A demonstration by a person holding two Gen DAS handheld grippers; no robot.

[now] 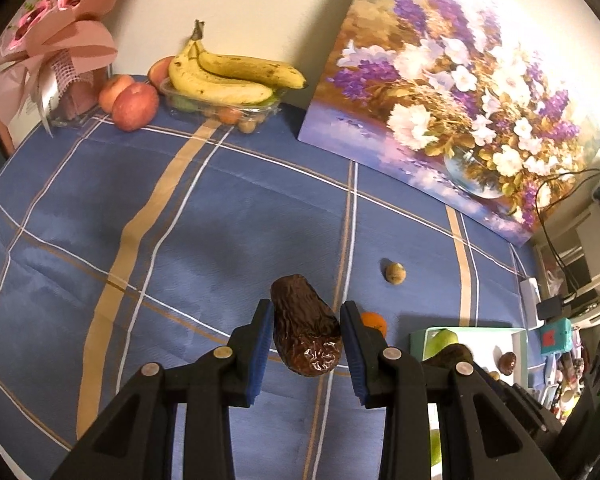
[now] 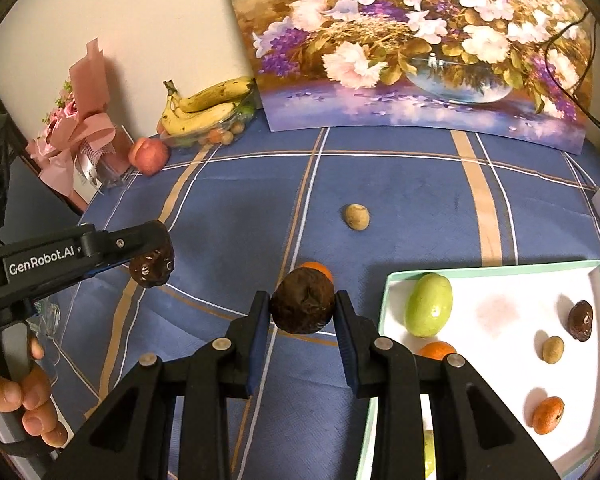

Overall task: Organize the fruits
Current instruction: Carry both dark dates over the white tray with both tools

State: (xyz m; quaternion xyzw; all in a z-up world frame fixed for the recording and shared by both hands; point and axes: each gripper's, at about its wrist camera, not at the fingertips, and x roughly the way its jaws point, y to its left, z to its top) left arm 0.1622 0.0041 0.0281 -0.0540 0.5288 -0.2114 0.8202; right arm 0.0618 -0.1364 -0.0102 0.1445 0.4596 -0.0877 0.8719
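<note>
Only the right wrist view shows inside the white tray (image 2: 500, 280): green fruit, orange ones, a dried date. Left of the tray, the left gripper (image 1: 305, 334) clamps an elongated date (image 1: 306, 326), long axis pointing away; the right gripper (image 2: 302, 312) pinches a rounder date (image 2: 302, 303).
</note>
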